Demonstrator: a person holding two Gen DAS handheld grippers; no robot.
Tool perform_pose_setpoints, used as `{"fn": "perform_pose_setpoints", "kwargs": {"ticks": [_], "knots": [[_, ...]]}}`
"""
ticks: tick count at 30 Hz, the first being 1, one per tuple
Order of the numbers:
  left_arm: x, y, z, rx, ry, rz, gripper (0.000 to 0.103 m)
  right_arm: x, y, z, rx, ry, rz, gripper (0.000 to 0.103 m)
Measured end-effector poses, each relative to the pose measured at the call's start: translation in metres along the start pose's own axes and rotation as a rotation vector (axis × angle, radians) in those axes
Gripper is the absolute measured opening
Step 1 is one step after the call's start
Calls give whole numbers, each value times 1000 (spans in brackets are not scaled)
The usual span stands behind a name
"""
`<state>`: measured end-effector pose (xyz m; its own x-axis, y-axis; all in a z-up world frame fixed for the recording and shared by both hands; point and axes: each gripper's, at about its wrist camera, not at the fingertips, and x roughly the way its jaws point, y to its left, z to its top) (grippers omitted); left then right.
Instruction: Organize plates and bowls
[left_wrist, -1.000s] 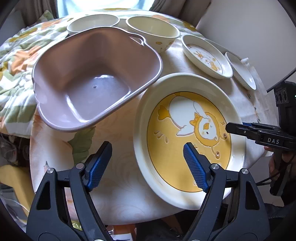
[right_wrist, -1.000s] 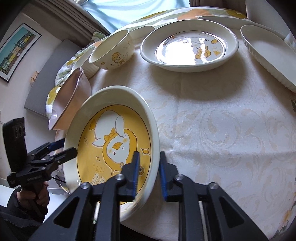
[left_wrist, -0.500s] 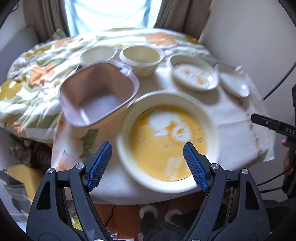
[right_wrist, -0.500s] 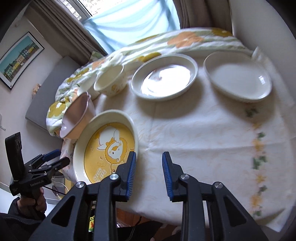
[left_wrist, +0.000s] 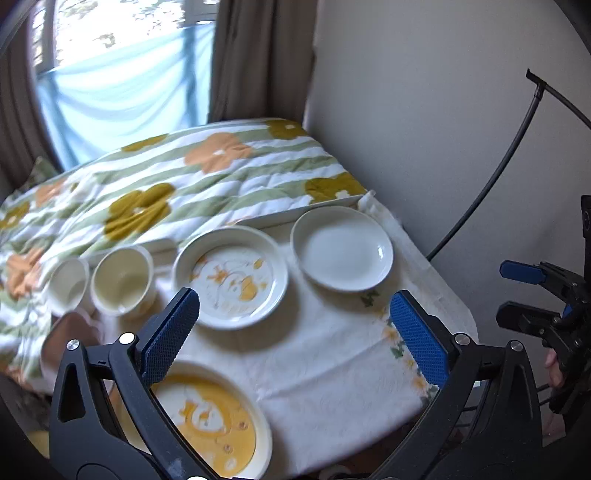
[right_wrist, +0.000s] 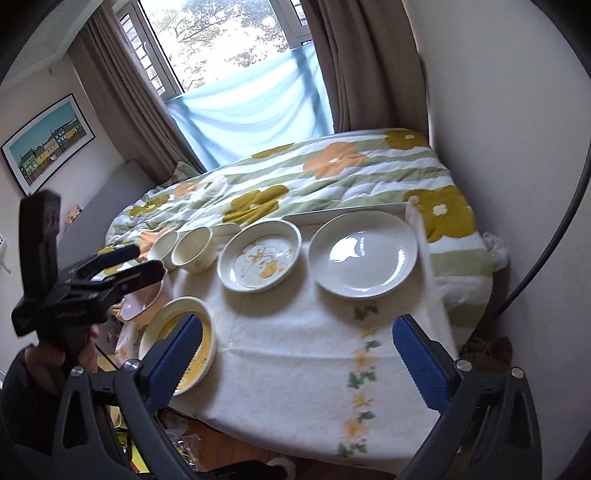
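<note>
Both the left gripper (left_wrist: 293, 334) and right gripper (right_wrist: 297, 356), jaws just opened wide and holding nothing, hang above the table (right_wrist: 295, 350). Two bowls (right_wrist: 194, 249), a patterned plate (right_wrist: 260, 260) and a white plate (right_wrist: 364, 253) line the frame's centre; the yellow plate (right_wrist: 177, 343) sits lower left, unstacked, so sorting appears unfinished.

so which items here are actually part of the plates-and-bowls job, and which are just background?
Job:
yellow plate
patterned plate
white plate
two cream bowls
pink bowl

Background:
floral quilt
curtains
framed picture

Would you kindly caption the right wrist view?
Open right gripper above the table's five dishes; plain white plate far right.
</note>
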<state>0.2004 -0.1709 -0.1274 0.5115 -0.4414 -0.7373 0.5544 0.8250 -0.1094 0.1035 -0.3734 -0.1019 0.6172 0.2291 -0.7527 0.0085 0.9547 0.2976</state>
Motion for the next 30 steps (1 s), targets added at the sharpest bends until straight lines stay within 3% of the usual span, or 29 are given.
{"fn": "perform_pose_setpoints", "kwargs": {"ticks": [6, 11, 16, 18, 22, 26, 30], "knots": [[57, -5, 49, 52, 80, -120, 103, 2, -37, 11, 197, -39, -50, 103], [119, 5, 81, 65, 187, -227, 103, 32, -67, 11, 385, -22, -17, 103], [189, 5, 91, 151, 321, -264, 102, 70, -83, 9, 523, 29, -54, 103], [217, 7, 89, 166, 371, -293, 97, 88, -89, 11, 569, 34, -62, 102], [265, 14, 87, 165, 449, -342, 86, 119, -98, 9, 645, 63, -99, 85], [299, 16, 83, 154, 511, -397, 68, 142, -110, 1, 723, 93, -124, 67], [320, 14, 77, 174, 557, -427, 58, 159, -116, -3, 768, 110, -147, 58]]}}
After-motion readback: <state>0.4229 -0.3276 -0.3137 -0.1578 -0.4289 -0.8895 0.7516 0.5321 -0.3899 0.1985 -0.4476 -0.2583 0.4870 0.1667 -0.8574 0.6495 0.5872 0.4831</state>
